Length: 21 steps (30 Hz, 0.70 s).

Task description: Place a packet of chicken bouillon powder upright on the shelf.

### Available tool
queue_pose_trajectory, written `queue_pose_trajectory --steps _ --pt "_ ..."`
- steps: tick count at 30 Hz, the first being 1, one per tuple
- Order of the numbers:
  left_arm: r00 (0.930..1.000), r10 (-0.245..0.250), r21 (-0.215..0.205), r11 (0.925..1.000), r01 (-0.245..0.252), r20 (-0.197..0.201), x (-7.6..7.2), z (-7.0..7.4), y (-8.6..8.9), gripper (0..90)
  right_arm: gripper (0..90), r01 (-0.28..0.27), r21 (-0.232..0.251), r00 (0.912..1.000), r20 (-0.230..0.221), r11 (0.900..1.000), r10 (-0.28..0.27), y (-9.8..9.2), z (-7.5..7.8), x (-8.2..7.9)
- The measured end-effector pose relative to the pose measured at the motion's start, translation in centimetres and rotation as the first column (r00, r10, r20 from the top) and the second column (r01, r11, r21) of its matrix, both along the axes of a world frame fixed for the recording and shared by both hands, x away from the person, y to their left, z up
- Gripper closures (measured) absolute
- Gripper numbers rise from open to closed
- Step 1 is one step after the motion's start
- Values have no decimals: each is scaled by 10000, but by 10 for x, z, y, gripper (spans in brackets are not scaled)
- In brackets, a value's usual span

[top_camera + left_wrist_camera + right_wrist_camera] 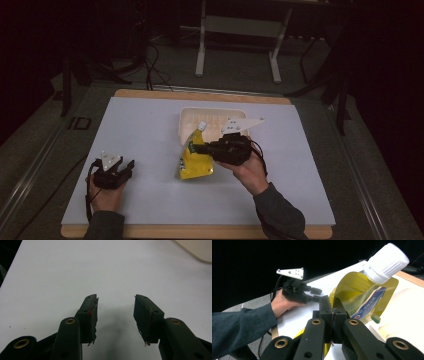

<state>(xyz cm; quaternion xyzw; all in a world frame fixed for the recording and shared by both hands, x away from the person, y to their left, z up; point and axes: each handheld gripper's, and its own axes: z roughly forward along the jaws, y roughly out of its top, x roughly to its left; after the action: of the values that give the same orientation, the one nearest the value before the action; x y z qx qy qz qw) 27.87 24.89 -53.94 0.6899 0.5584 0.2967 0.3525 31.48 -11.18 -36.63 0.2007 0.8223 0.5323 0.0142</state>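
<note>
Jaws of our right gripper (332, 315) are clenched on the edge of a yellow pouch (359, 296), pinching the thin foil between both pads. In the high view we see this gripper (200, 148) near the middle of the bench (145, 130), with our right hand (247, 170) wrapped around its body and a grey 3-cornered plate on top. The pouch (192, 162) stands up from the bench, tilted, its white screw cap (202, 125) pointing away from us toward a shallow cream tray (210, 117). The tray lies just behind the pouch, farther from us. In the right gripper view the cap (387, 262) sits at the top right, above a blue and white label on the pouch.

Our left gripper (129, 167) rests low near the left front part of the bench, well apart from the pouch, held in our left hand (105, 192). Its 2 jaws stand released, spread wide with nothing between them, and in the left gripper view (115, 312) they point across the bare white surface (75, 270). A corner of the tray (197, 250) shows at the top right of that view. The right gripper view also shows the left gripper (312, 295) farther off, with a dark sleeve (239, 325) behind it.

We see a wooden edge around the white bench top, and a dark floor with cables beyond.
</note>
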Motion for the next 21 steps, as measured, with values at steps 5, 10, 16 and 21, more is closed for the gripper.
queue_pose_trajectory --steps 5,10,16,21 --pt "10000 -8 8 10000 8 -5 0 0 0 532 900 32 -76 9999 129 10000 -31 1 4 4" --pt "10000 -9 -1 10000 9 -2 0 0 0 531 900 66 -190 9998 163 9998 -62 4 6 9" --pt "10000 -14 -12 10000 14 6 0 0 0 531 900 41 -327 9997 240 9995 -33 8 6 13" --pt "10000 -1 -30 10000 1 3 0 0 0 530 900 97 -344 9996 278 9994 -87 9 7 16"
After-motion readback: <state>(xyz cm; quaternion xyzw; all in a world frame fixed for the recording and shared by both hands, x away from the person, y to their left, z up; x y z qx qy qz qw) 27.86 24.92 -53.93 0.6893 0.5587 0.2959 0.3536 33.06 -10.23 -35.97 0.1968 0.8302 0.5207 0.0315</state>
